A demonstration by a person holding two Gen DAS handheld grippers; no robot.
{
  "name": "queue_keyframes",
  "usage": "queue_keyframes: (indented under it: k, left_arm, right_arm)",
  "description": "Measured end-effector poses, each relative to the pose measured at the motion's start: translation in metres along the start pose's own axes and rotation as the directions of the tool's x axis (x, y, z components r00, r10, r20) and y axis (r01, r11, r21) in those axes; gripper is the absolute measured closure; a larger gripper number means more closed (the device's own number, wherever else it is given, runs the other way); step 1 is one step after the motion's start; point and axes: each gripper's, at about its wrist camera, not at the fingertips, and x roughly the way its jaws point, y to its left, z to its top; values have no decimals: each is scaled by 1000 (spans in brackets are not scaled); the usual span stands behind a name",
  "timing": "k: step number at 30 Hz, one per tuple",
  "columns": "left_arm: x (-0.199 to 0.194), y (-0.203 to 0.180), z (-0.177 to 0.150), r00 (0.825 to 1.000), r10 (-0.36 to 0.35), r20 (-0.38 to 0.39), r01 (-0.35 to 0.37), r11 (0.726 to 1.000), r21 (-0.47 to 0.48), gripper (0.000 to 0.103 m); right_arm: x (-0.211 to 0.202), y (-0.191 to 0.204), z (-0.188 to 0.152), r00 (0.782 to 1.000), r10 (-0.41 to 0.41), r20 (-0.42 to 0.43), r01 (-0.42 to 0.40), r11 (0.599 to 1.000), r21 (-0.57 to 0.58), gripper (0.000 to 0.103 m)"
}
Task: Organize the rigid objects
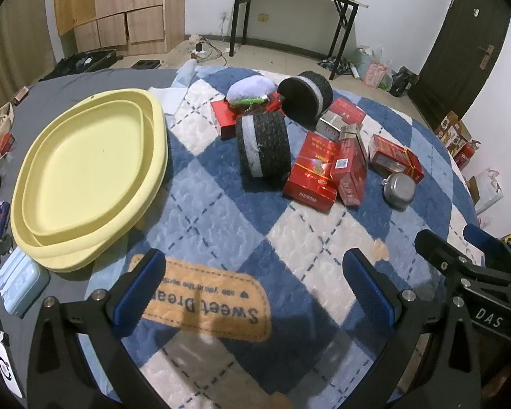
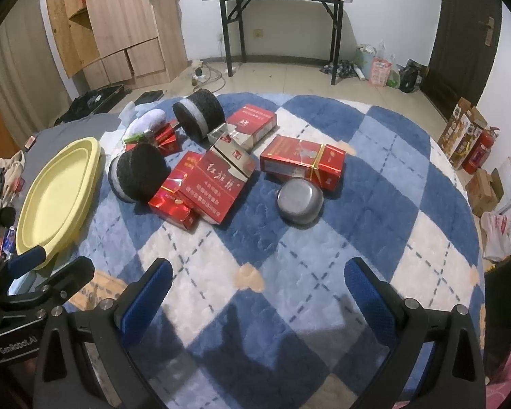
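Several red cigarette boxes lie heaped on a blue and white checked mat. Two black cylinders with a white band lie on their sides among them. A small grey metal flask lies to the right of the heap. A pale yellow oval tray sits on the left with nothing in it. My left gripper hovers open over the mat's near edge, holding nothing. My right gripper is open too, well short of the flask.
A white plush item and green and red bits rest behind the boxes. A light blue case and small clutter lie left of the tray. Beyond the mat are a black-legged table, a wooden cabinet, bags and a dark door.
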Motion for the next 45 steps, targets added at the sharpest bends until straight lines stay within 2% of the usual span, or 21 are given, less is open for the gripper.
queue_keyframes:
  k: [26, 31, 35, 38, 43, 45]
  left_arm:
    - [2, 2, 9, 999, -47, -10, 47, 998, -32, 0]
    - [12, 9, 35, 998, -56, -7, 55, 997, -59, 0]
    - [28, 15, 63, 999, -45, -10, 44, 998, -43, 0]
    - [47, 21, 78, 998, -52, -27, 50, 997, -58, 0]
    - [74, 30, 92, 997, -53, -52, 49, 996, -74, 1]
    - [82, 29, 96, 996, -69, -52, 65, 996, -68, 6]
  right_arm:
    - [7, -12, 3, 1000, 22, -20, -21, 998, 66, 0]
    - [9, -26, 8, 999, 34, -1, -33, 993, 113, 0]
    - [25, -48, 18, 1000, -11, -10, 12, 985, 174, 0]
    - [46, -56, 29, 998, -50, -38, 56, 983, 174, 0]
    - [67, -54, 36, 998, -43, -37, 49, 983, 178, 0]
    - [73, -55, 35, 999, -40, -34, 45, 985, 169, 2]
